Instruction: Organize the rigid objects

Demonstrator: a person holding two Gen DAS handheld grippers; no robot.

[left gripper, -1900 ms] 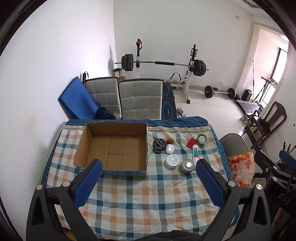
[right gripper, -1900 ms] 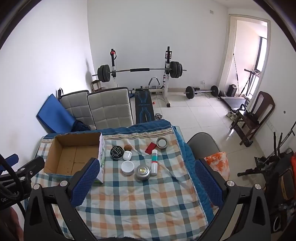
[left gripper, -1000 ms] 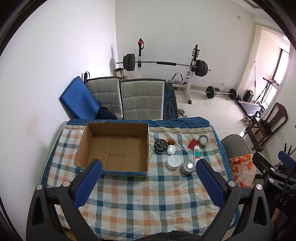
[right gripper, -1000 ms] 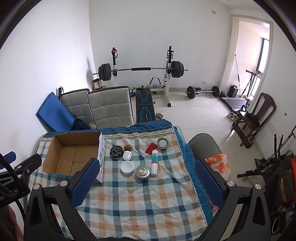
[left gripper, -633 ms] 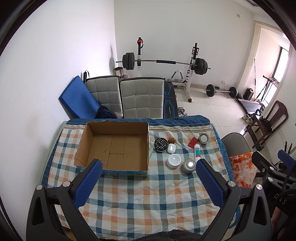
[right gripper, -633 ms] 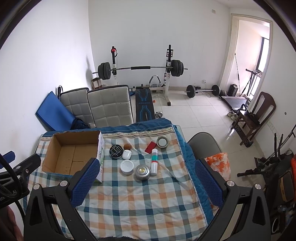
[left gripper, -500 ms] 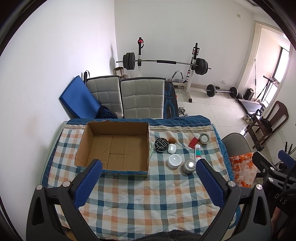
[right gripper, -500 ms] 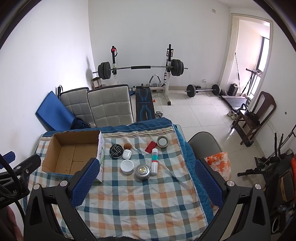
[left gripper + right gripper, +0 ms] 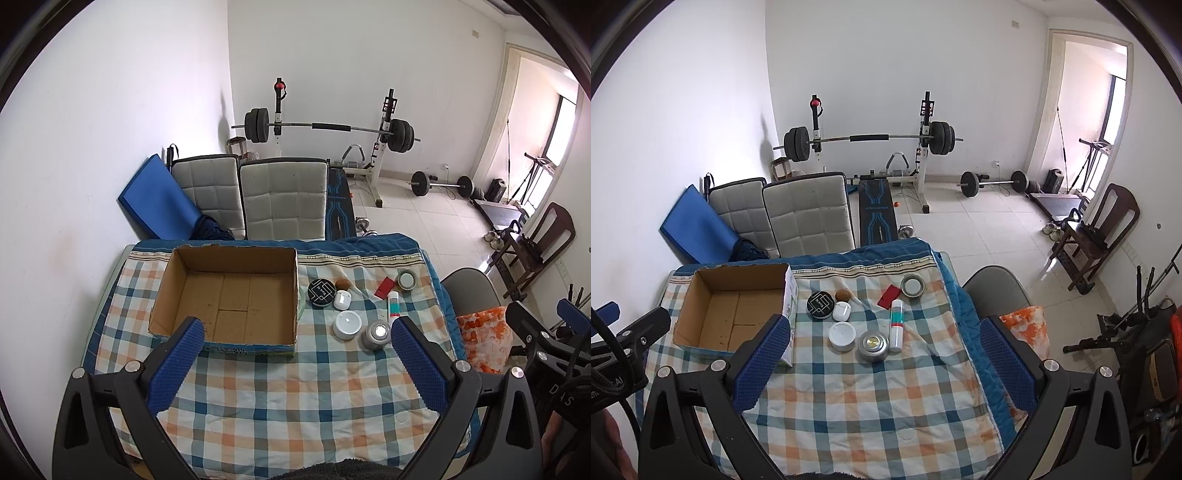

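Note:
An empty open cardboard box (image 9: 229, 295) (image 9: 735, 314) sits on the left of the checked tablecloth. To its right lie small objects: a black round tin (image 9: 320, 292) (image 9: 820, 305), a white earbud case (image 9: 342, 300) (image 9: 842, 311), a white round puck (image 9: 347, 324) (image 9: 842, 336), a silver round puck (image 9: 376, 334) (image 9: 873, 345), a white-and-green tube (image 9: 393, 303) (image 9: 896, 325), a red card (image 9: 384, 287) (image 9: 888, 296), a tape roll (image 9: 407, 280) (image 9: 912, 286) and a small brown ball (image 9: 342, 283) (image 9: 843, 294). My left gripper (image 9: 295, 365) and right gripper (image 9: 882, 362) are open, empty, high above the table's near edge.
Two white padded chairs (image 9: 258, 195) and a blue mat (image 9: 159, 199) stand behind the table. A grey chair with an orange cloth (image 9: 1023, 317) is at the table's right. A barbell rack (image 9: 871, 140) stands by the far wall.
Both views have shifted only slightly. Nothing on the table has moved. Both grippers stay open.

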